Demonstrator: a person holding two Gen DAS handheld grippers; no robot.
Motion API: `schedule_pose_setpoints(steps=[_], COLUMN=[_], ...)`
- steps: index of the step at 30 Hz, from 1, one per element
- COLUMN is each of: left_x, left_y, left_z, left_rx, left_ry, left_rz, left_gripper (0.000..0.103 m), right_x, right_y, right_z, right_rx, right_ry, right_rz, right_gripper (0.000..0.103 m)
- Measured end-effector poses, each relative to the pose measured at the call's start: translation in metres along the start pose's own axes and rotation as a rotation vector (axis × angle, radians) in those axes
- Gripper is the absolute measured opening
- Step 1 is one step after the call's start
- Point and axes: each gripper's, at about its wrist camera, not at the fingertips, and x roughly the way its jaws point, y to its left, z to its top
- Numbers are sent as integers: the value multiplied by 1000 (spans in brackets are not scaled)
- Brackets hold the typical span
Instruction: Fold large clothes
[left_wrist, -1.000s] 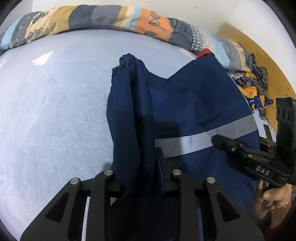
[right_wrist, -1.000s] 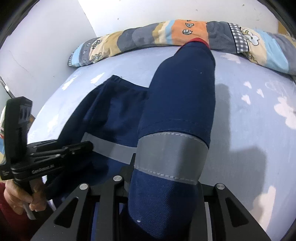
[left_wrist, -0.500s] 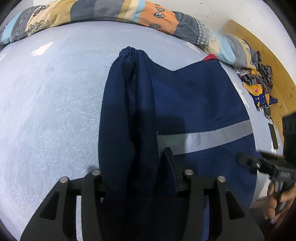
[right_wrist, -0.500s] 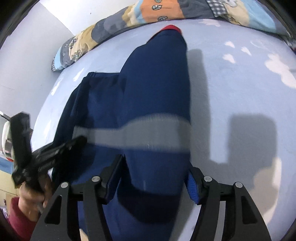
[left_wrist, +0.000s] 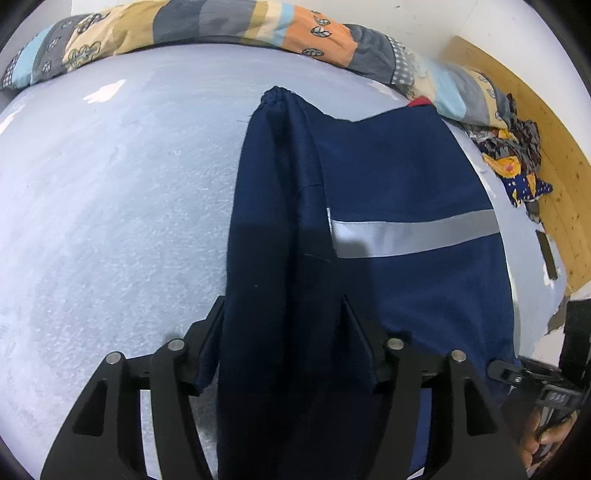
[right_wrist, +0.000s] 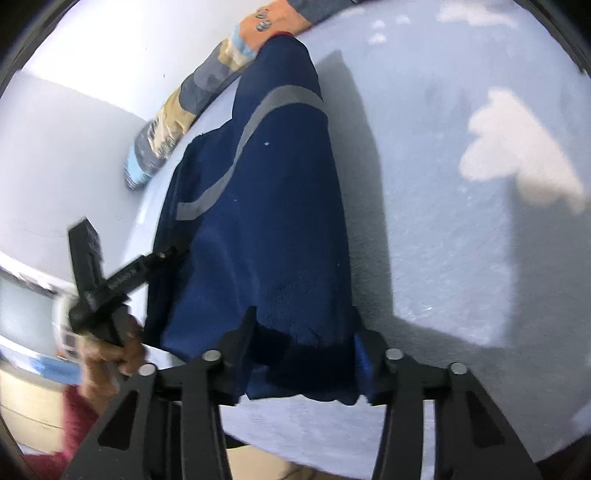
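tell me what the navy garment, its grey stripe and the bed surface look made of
Navy garment: matte woven cloth, likely cotton-blend workwear; it drapes in soft folds without shine. Grey stripe: smooth, slightly glossy tape, probably reflective, brighter than the cloth around it. Bed surface: pale blue sheet with a fine nubby texture, possibly brushed fabric; hard to say more.
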Motion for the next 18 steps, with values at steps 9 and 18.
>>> schedule_pose_setpoints(steps=[9,18], left_x=[-34,-88], left_y=[-5,-42], left_z=[-20,-69], left_rx=[48,101], left_ry=[-100,-305], left_rz=[108,219], left_gripper=[63,63], right_x=[-27,-58], right_y=[8,55], right_z=[-4,-34], right_rx=[0,-248], right_ry=[-83,-290], right_rz=[-92,-202], right_gripper=[57,49])
